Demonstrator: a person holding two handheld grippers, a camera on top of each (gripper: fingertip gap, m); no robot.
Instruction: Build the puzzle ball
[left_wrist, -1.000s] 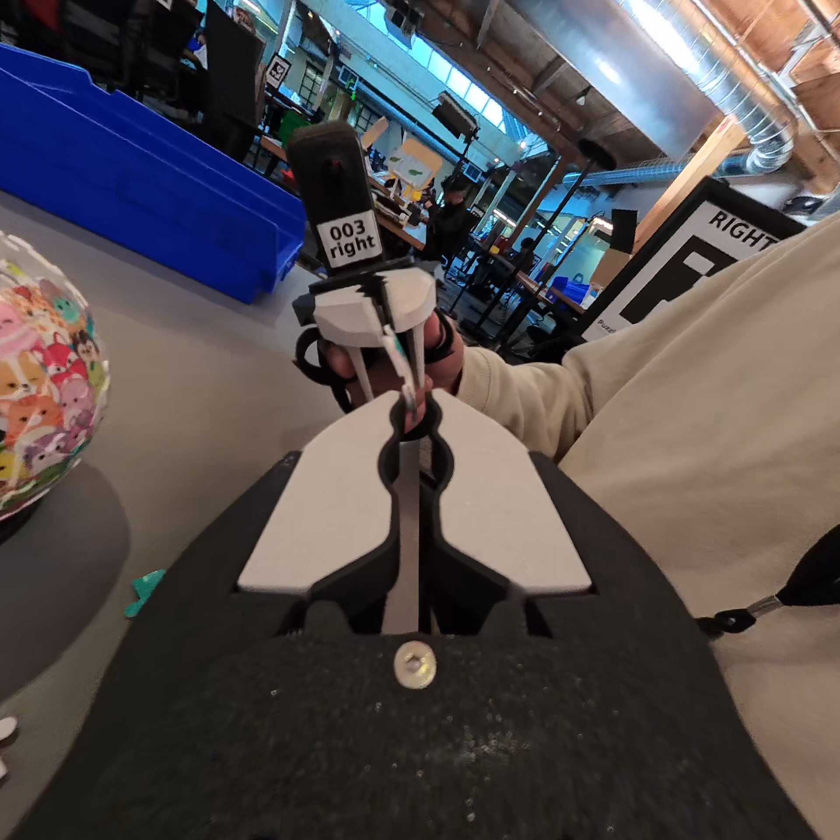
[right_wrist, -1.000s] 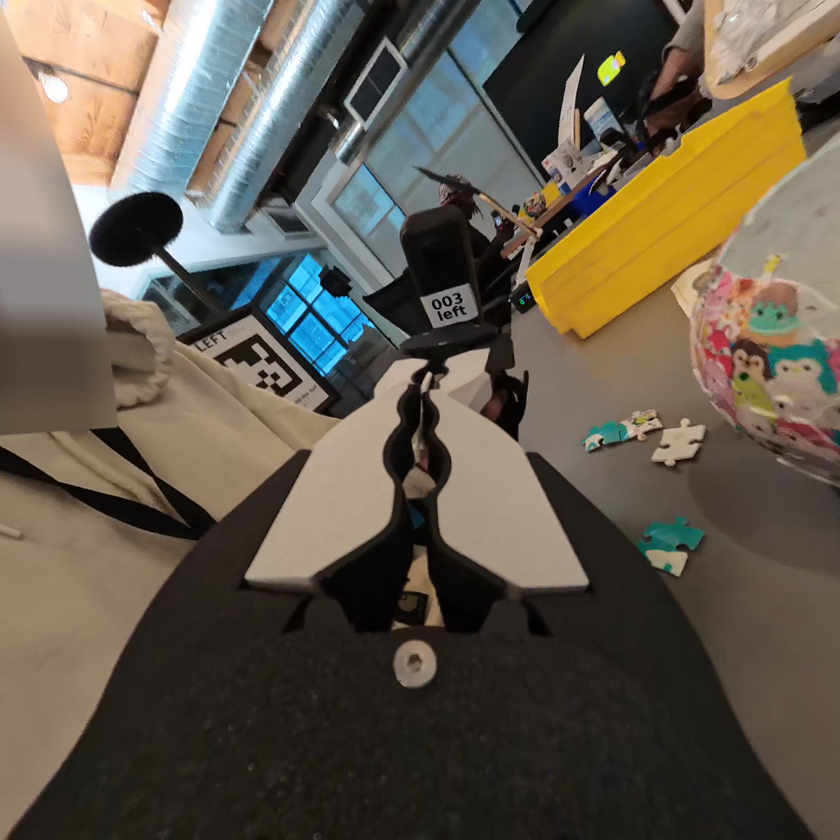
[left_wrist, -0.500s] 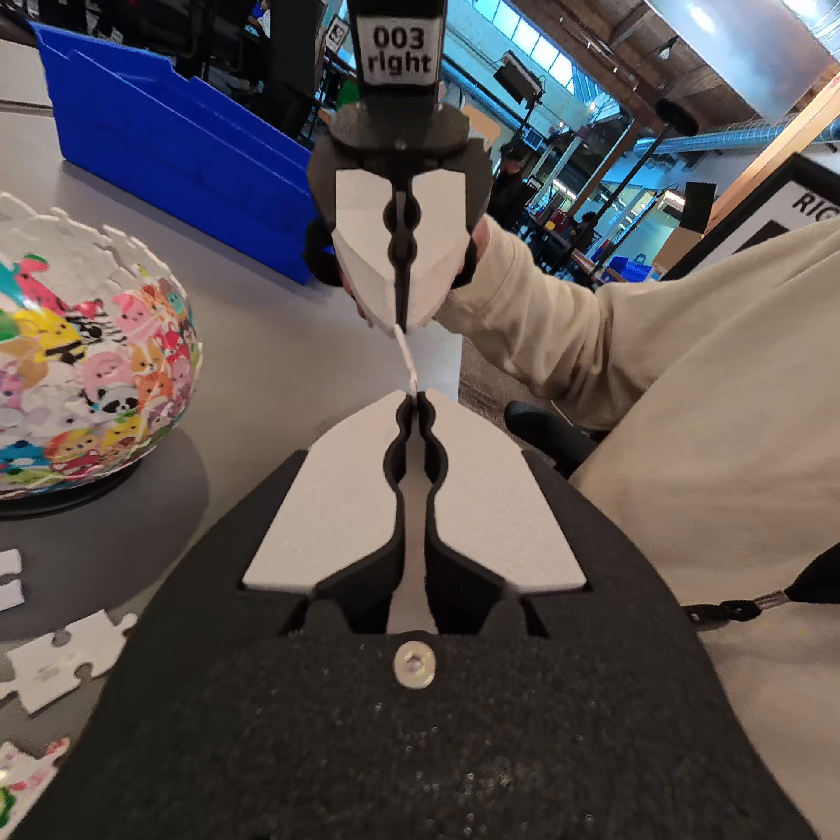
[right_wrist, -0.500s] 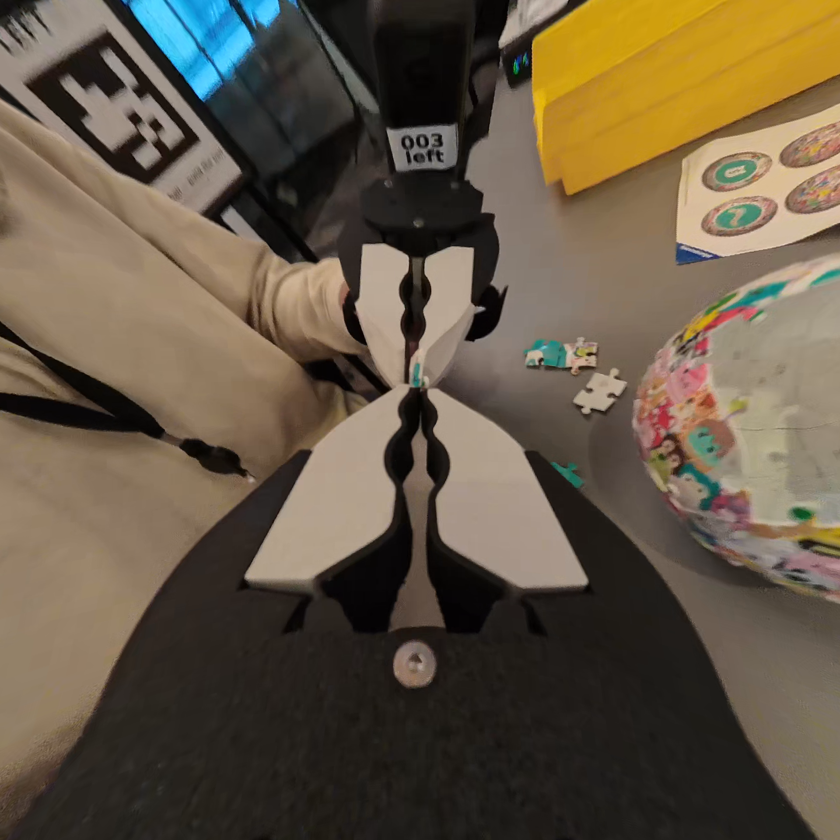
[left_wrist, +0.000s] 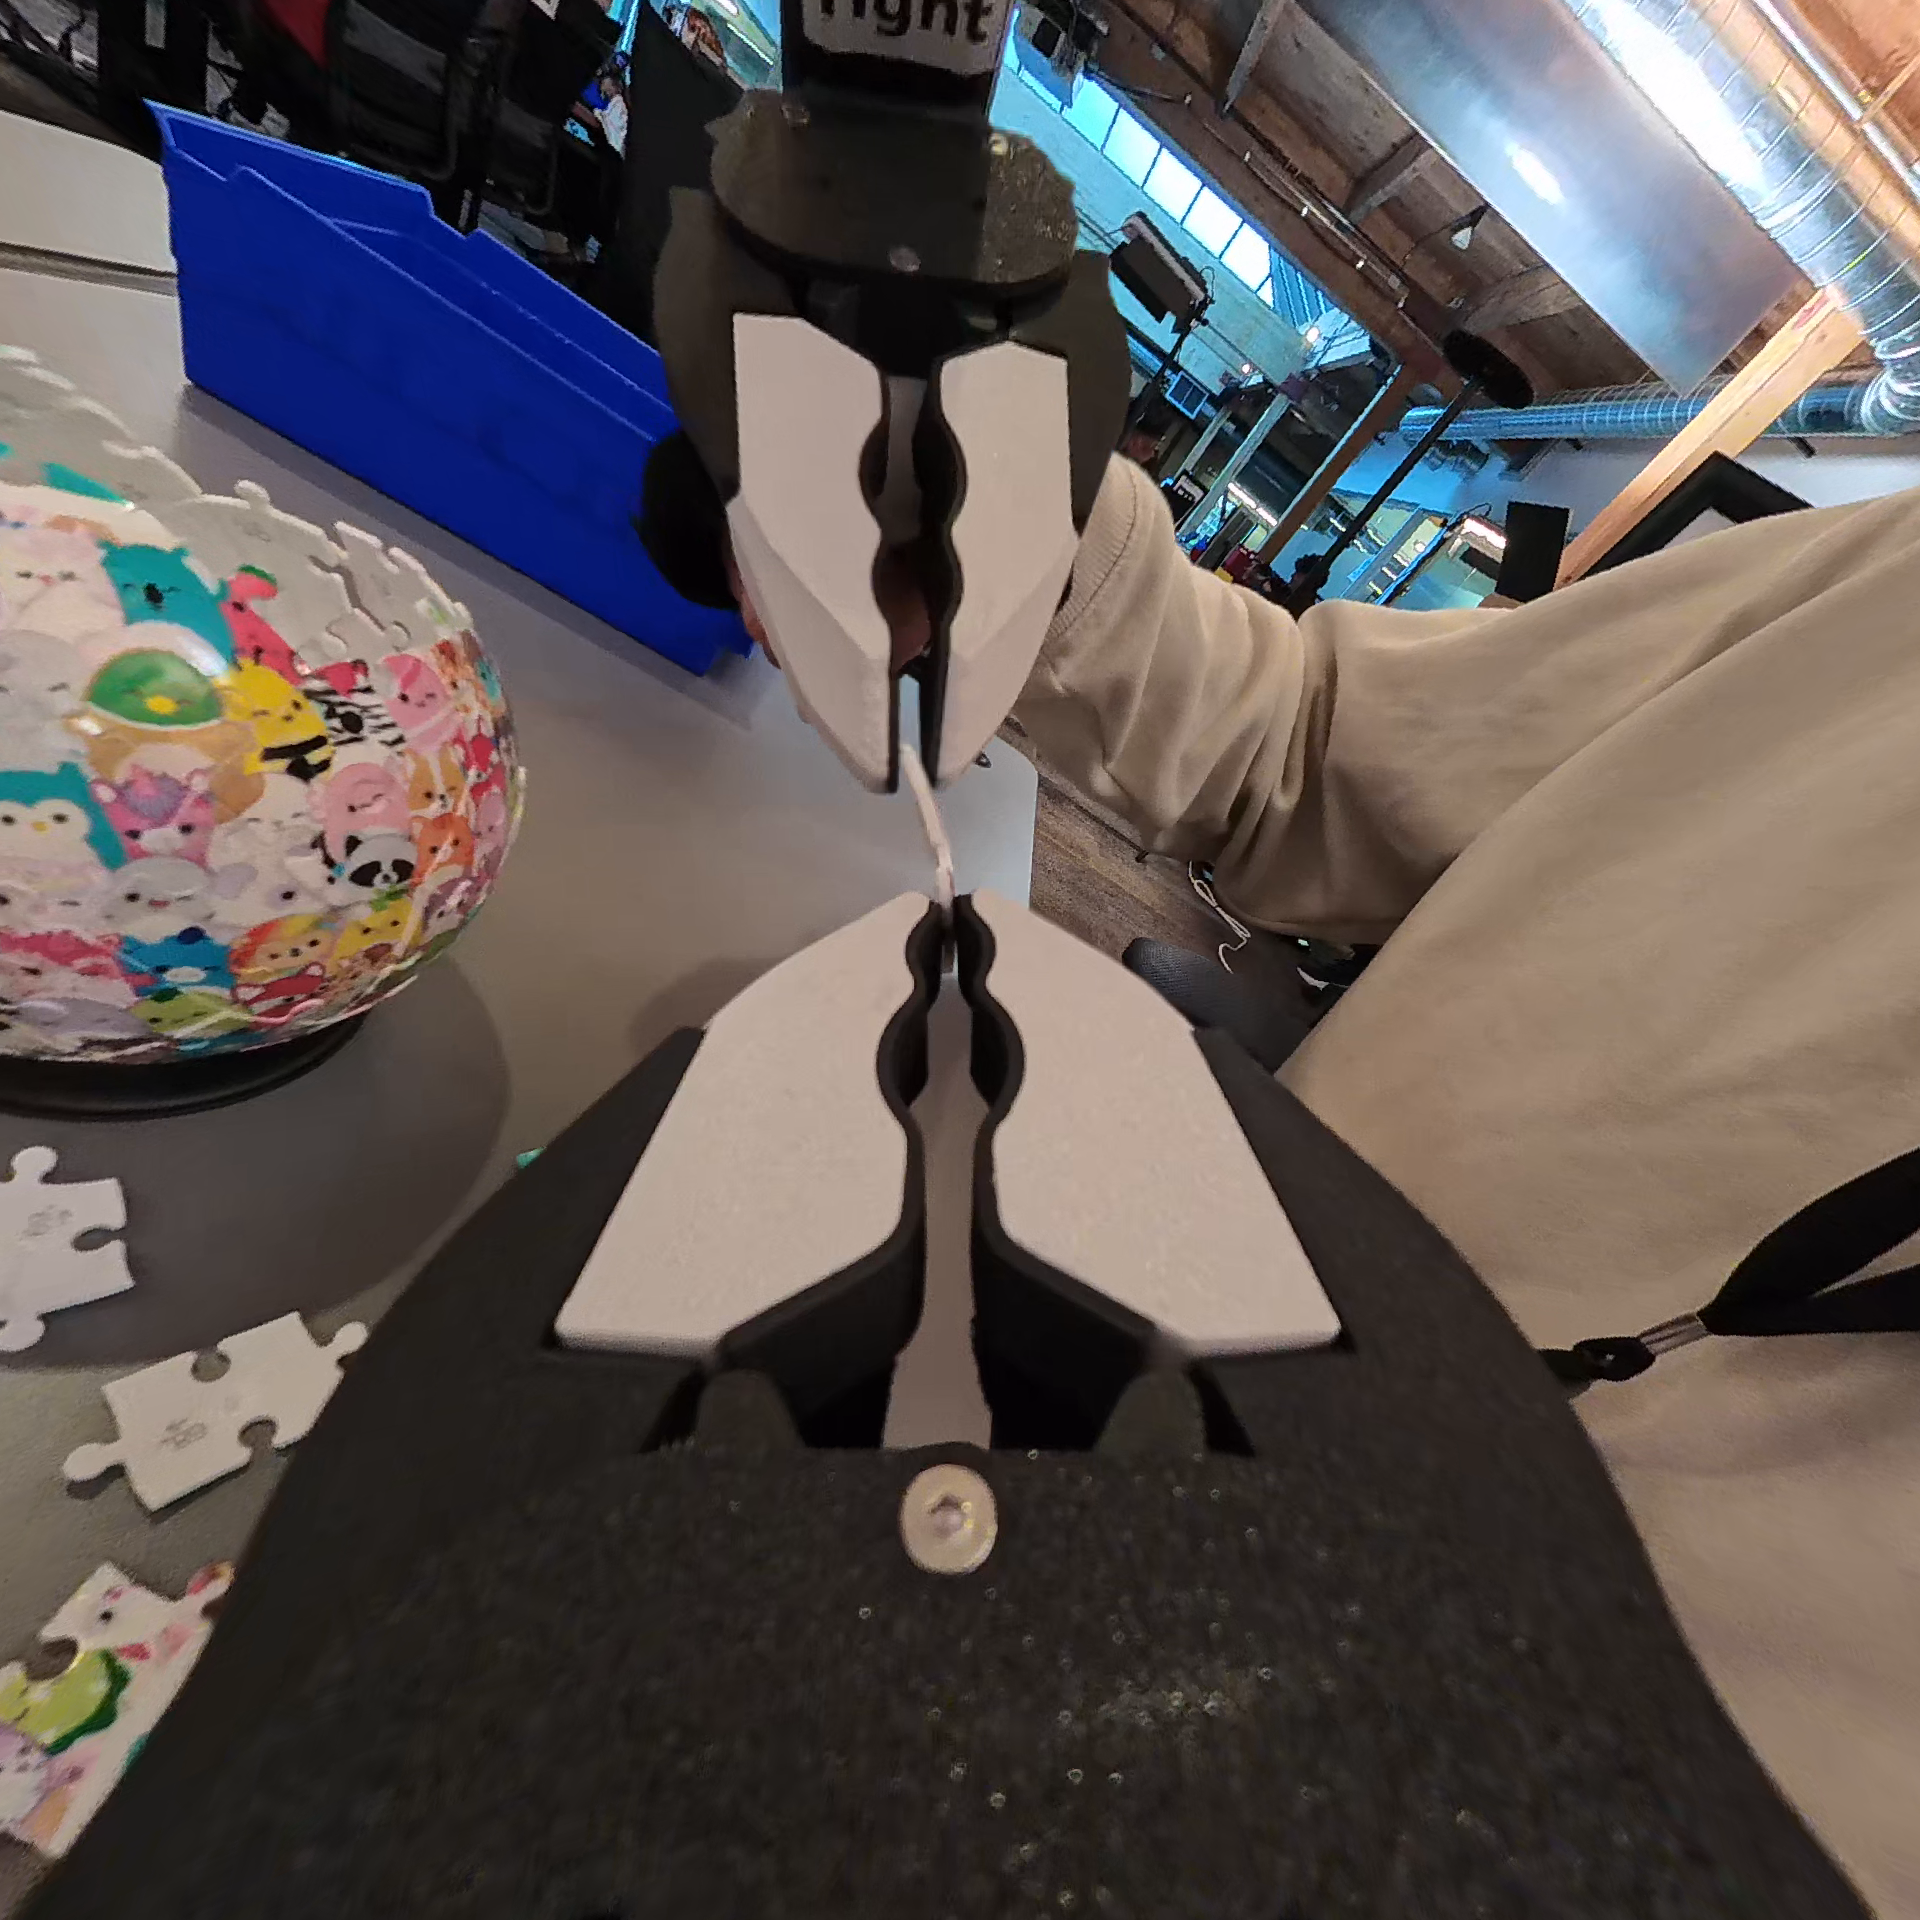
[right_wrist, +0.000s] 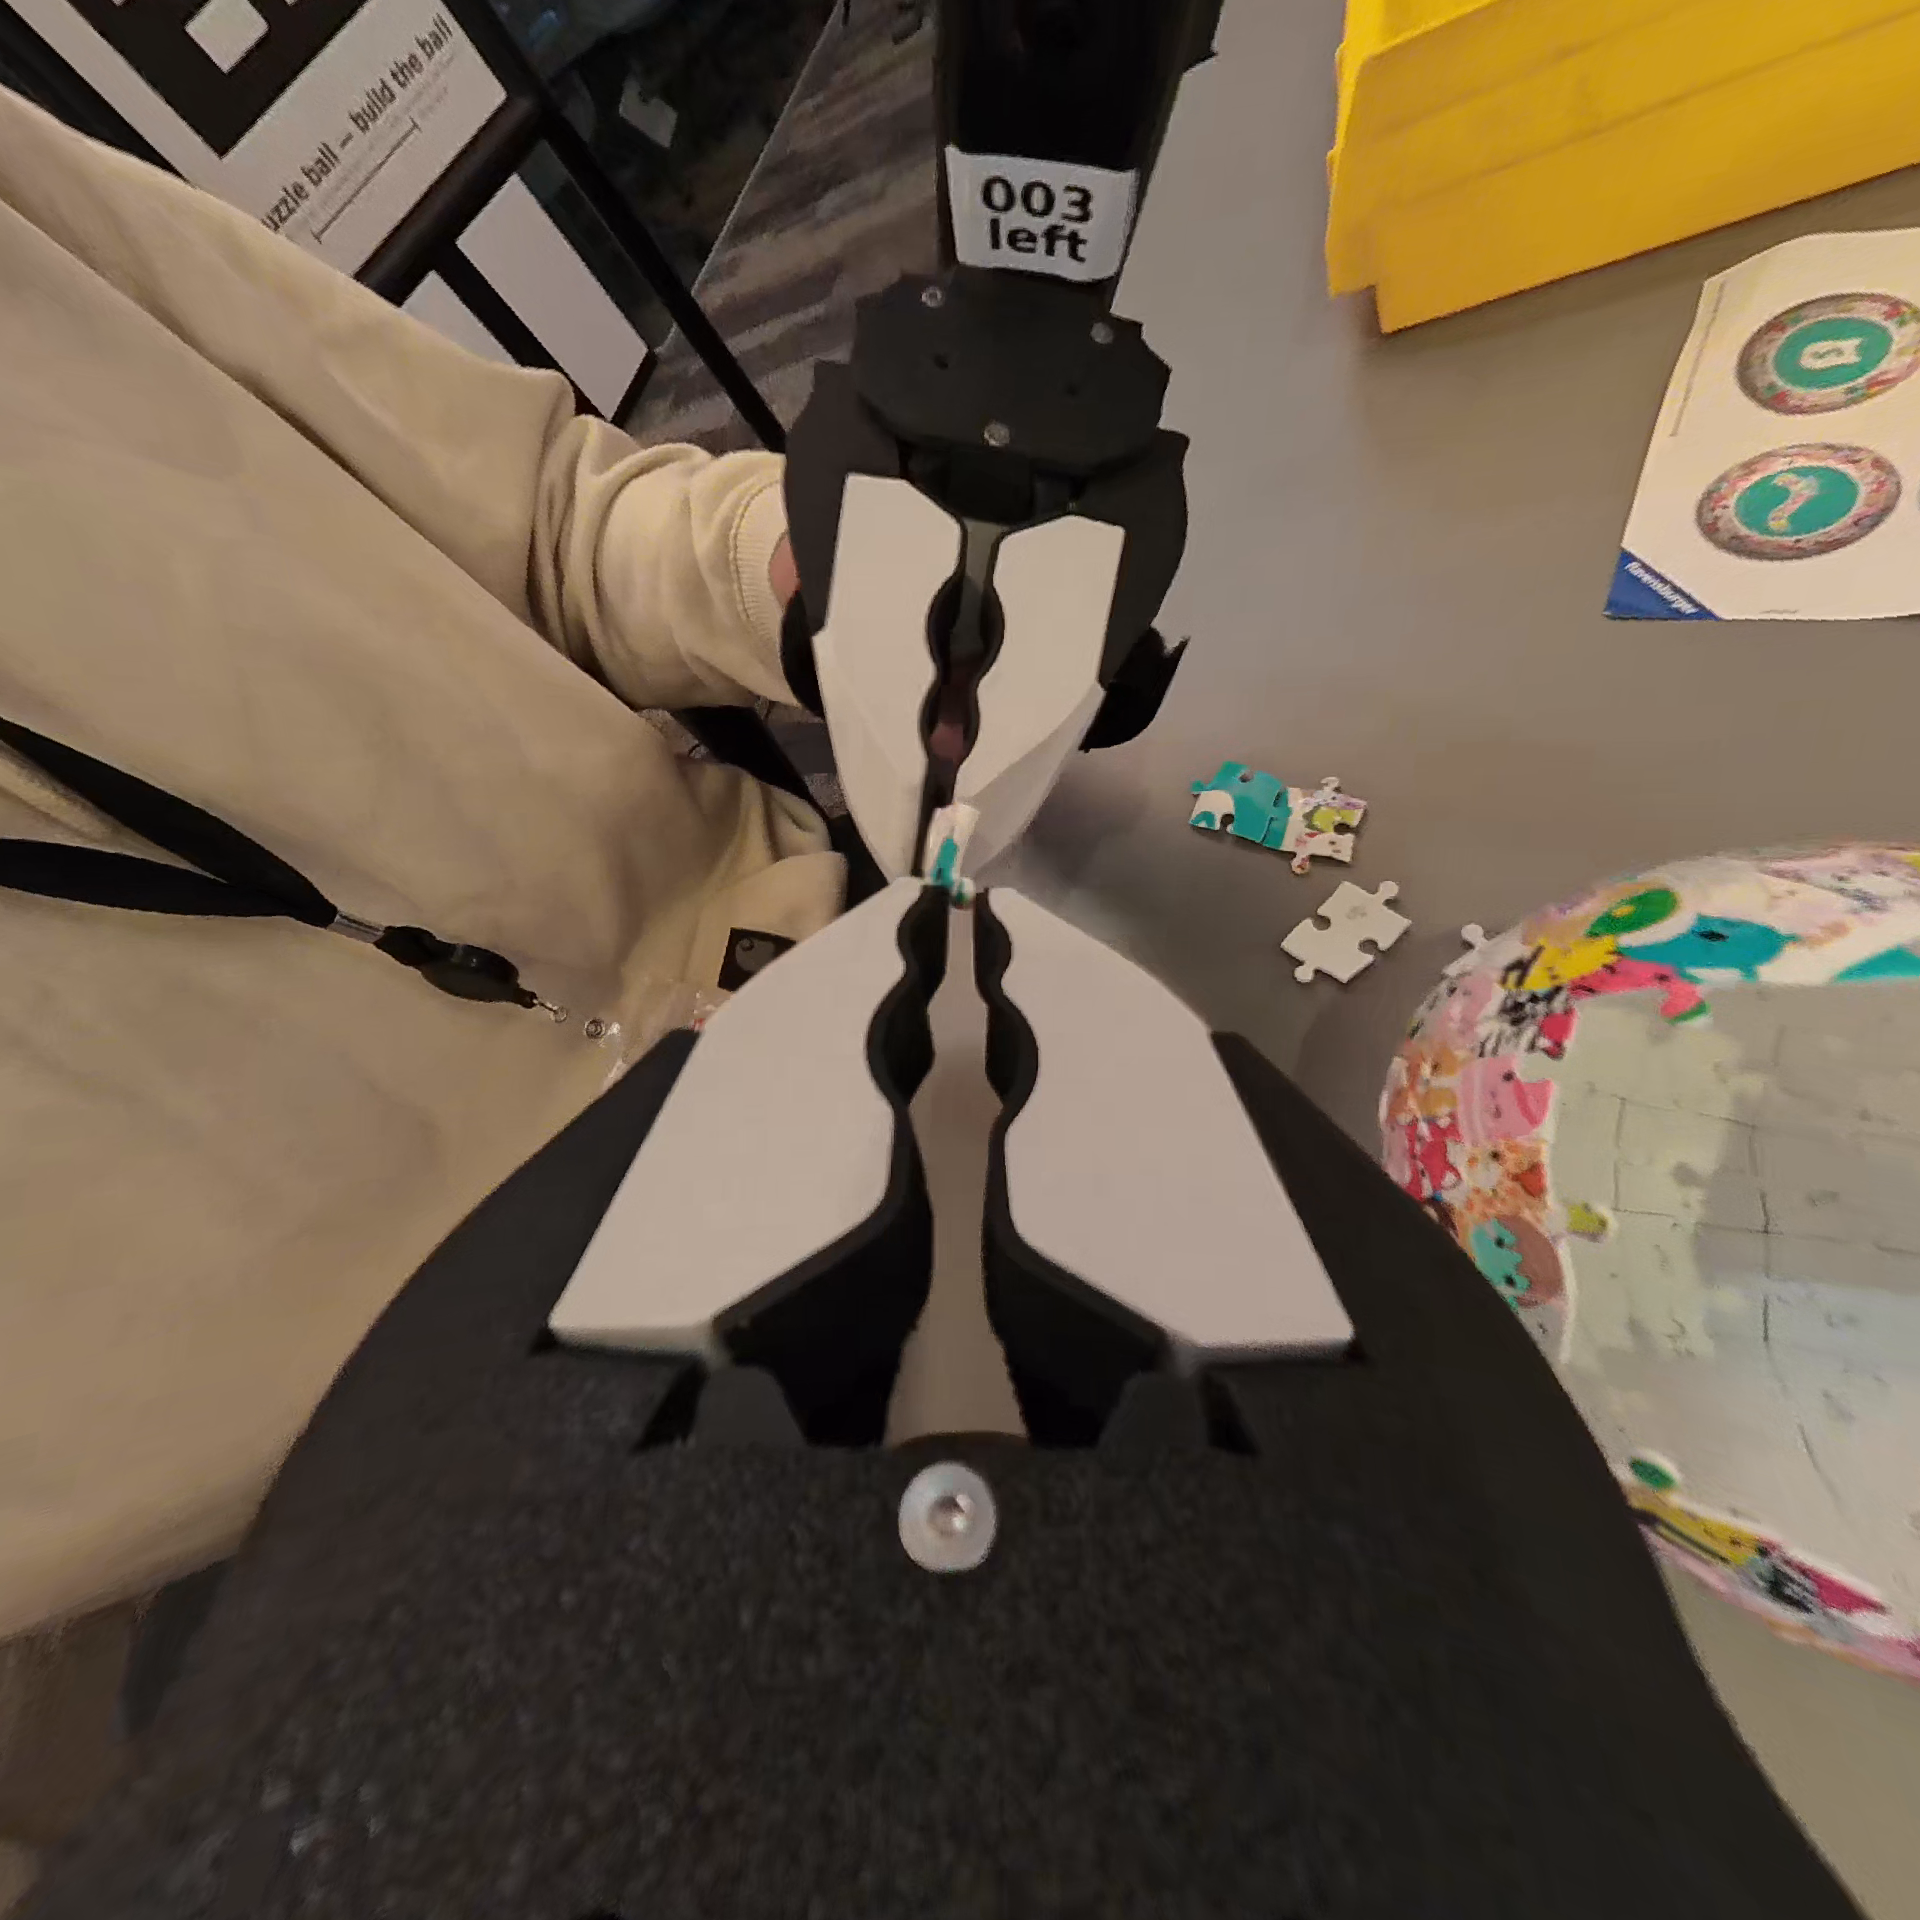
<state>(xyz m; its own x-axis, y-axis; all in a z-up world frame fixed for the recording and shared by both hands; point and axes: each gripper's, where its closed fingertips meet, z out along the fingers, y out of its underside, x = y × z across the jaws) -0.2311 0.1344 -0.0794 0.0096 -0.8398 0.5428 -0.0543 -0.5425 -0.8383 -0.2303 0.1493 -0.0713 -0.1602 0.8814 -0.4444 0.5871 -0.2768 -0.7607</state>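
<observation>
The half-built puzzle ball (left_wrist: 229, 790), covered in bright cartoon animals, sits on a black stand (left_wrist: 156, 1081) at the left; its open grey inside shows in the right wrist view (right_wrist: 1662, 1195). My left gripper (left_wrist: 943, 906) and right gripper (left_wrist: 914, 777) meet tip to tip above the table edge. Both are shut on one thin puzzle piece (left_wrist: 932, 836), each pinching an opposite end. In the right wrist view the piece (right_wrist: 951, 831) shows teal and white between my right gripper (right_wrist: 951, 896) and left gripper (right_wrist: 935, 868).
Loose pieces lie on the grey table (left_wrist: 644, 831): white-backed ones (left_wrist: 208, 1413) and a printed one (left_wrist: 73, 1683) near the stand, others (right_wrist: 1278, 821) (right_wrist: 1345, 930) by the ball. A blue bin (left_wrist: 416, 343), a yellow bin (right_wrist: 1610, 135) and a printed sheet (right_wrist: 1787, 436) stand farther back. A person's beige sleeve (left_wrist: 1299, 748) is at the right. My left and right fingertips are right by each other.
Both grippers have tilted down from the ceiling toward the table and drawn closer together. The piece that the right gripper held is now pinched by both, and the ball has come into fuller view.
</observation>
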